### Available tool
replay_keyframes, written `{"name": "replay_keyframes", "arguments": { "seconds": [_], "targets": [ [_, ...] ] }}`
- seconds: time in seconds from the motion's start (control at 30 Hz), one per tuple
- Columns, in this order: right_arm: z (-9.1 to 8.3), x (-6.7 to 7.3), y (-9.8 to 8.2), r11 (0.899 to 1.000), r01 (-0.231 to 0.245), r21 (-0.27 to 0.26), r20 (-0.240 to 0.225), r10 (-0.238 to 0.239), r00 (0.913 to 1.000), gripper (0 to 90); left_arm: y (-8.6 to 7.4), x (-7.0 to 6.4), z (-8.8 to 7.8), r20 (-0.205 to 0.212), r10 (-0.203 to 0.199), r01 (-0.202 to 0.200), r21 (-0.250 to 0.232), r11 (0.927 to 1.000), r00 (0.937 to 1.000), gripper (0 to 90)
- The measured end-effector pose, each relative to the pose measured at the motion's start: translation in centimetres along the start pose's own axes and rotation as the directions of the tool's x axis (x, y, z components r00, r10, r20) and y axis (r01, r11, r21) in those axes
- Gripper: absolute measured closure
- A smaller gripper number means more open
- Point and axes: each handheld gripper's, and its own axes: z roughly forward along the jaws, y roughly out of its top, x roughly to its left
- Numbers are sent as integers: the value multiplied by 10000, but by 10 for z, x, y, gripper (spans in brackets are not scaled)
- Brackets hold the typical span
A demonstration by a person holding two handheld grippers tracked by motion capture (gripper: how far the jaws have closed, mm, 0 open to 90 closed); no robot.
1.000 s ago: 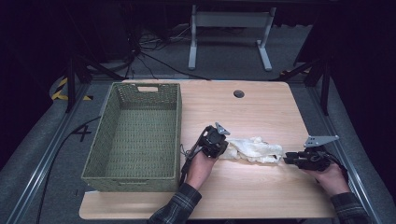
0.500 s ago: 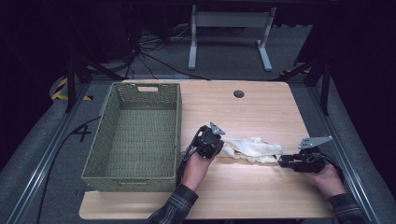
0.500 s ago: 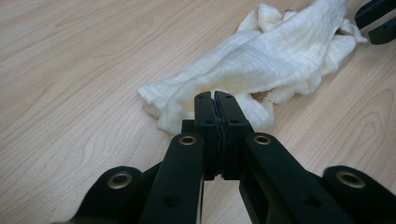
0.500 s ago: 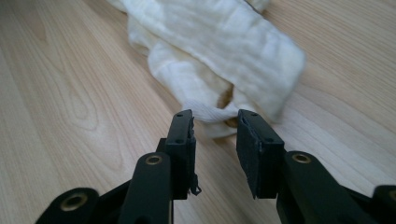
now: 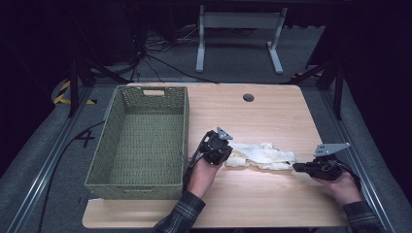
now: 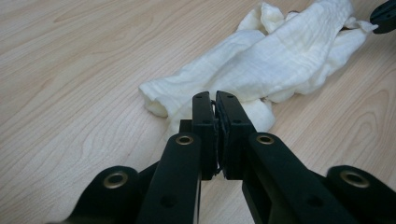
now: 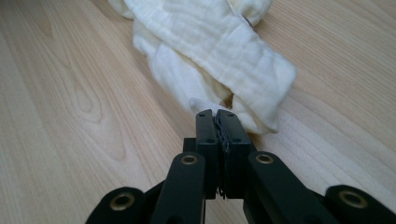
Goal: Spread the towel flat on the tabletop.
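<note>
While the crumpled cream muslin cloth (image 5: 262, 156) lies on the pale wooden table (image 5: 272, 116), the left gripper (image 6: 214, 106) pinches one end; the right gripper (image 7: 216, 117), jaws just closed, pinches the other. The high view adds a green woven basket (image 5: 141, 141).

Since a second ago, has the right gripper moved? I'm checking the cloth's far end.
Yes. The right gripper has edged left from the table's right edge to the cloth's end; its jaws have just closed there.

The cloth (image 5: 262, 155) is creamy white with a fine woven grid, lying on a pale wood-grain table (image 5: 272, 116). The woven basket (image 5: 141, 141) is olive green, both grippers are black, and the sleeve (image 5: 180, 214) is dark plaid.
</note>
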Motion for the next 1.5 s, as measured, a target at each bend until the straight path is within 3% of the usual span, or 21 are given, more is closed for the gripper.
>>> {"name": "replay_keyframes", "arguments": {
  "seconds": [0.1,0.27,0.47,0.63,0.8,1.0,1.1,1.2,1.33,1.5],
  "targets": [
    [-2,-2,-3,9997,-200,151,71,199,9998,784,-2,-2,6,130,58,-61,212,9998,9999,783],
    [2,3,3,9995,-53,-316,-219,46,9997,725,-3,-5,15,318,126,-136,342,9993,9994,728],
    [20,6,12,9996,265,14,-312,-264,9992,709,-3,-1,17,455,-82,73,199,9998,9989,726],
    [23,3,13,9999,125,16,-491,-124,9987,736,-1,0,28,615,-174,157,276,9995,9980,706],
    [21,2,14,9998,-2,-209,-537,-9,9986,725,-3,4,40,299,31,-51,683,9976,9995,706],
    [18,3,15,9993,1,-381,-689,-27,9976,690,-5,12,46,471,-214,172,887,9959,9987,841],
    [24,4,15,9999,106,-103,-697,-113,9975,714,-5,13,44,465,-251,211,838,9963,9986,859],
    [30,3,17,9998,209,51,-667,-205,9976,809,-4,12,41,395,-241,214,684,9974,9989,865],
    [26,3,18,9996,218,-188,-654,-230,9976,883,-1,9,34,366,-197,185,350,9992,9991,867],
    [9,0,17,9976,97,-687,-453,-128,9989,895,2,4,19,418,-178,180,-32,9998,9990,870]
  ]
}}
